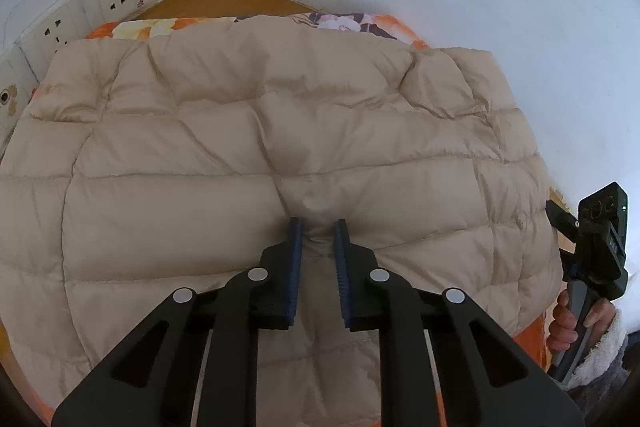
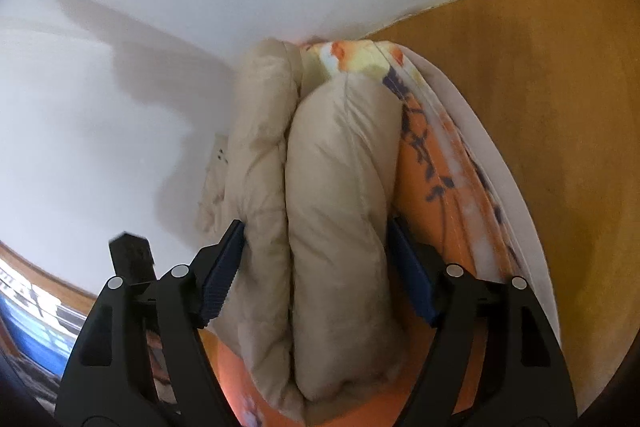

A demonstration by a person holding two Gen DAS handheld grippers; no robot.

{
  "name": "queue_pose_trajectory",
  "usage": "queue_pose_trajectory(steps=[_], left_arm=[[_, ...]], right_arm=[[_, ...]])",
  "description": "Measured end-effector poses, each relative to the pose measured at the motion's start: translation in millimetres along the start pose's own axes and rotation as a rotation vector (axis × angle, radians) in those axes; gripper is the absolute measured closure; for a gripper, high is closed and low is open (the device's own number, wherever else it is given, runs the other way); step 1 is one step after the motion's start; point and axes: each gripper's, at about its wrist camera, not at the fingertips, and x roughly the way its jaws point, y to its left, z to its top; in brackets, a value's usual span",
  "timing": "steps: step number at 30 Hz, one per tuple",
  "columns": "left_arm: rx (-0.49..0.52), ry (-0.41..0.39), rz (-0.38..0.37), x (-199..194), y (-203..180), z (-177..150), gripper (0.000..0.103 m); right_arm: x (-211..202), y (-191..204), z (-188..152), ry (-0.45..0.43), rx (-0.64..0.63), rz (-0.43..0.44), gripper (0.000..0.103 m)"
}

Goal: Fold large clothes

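Observation:
A beige quilted down jacket [image 1: 256,147] lies spread over an orange floral sheet [image 1: 160,27]. My left gripper [image 1: 318,225] pinches a fold of the jacket's fabric between its blue pads, near the jacket's near edge. The right gripper [image 1: 600,251] shows at the jacket's right edge, held by a hand. In the right wrist view my right gripper [image 2: 316,247] has its jaws wide, with the doubled thick edge of the jacket [image 2: 320,207] between its pads; one pad touches the top layer, the other sits under the jacket on the sheet [image 2: 440,187].
White walls meet in a corner behind the bed. Wall sockets [image 1: 88,11] sit at the left. An orange-brown wooden board [image 2: 560,127] lies beyond the sheet. A sleeved hand [image 1: 576,323] holds the right gripper's handle.

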Motion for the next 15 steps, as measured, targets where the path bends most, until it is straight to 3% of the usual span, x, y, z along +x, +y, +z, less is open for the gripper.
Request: queue_pose_trajectory(steps=[3,6,7,10,15], left_arm=[[-0.003,0.003,-0.007,2.2,1.2,-2.1,0.090],[-0.018,0.014,-0.030,5.7,4.3,-2.7,0.098],[-0.031,0.016,-0.037,6.7,5.9,-2.9,0.099],[-0.047,0.013,-0.036,10.6,7.5,-6.8,0.101],[-0.015,-0.013,-0.004,18.1,3.0,-14.7,0.102]], right_arm=[[6.5,1.3,-2.8,-0.008,-0.033,0.002,0.045],[-12.2,7.5,-11.1,-0.038,-0.025,0.032,0.077],[-14.9,13.9,-13.0,-0.053,-0.030,0.035,0.083],[-23.5,36.1,-16.4,-0.083,-0.048,0.018,0.090],[-32.1,95.8,-17.3,-0.101,-0.086,0.007,0.091]])
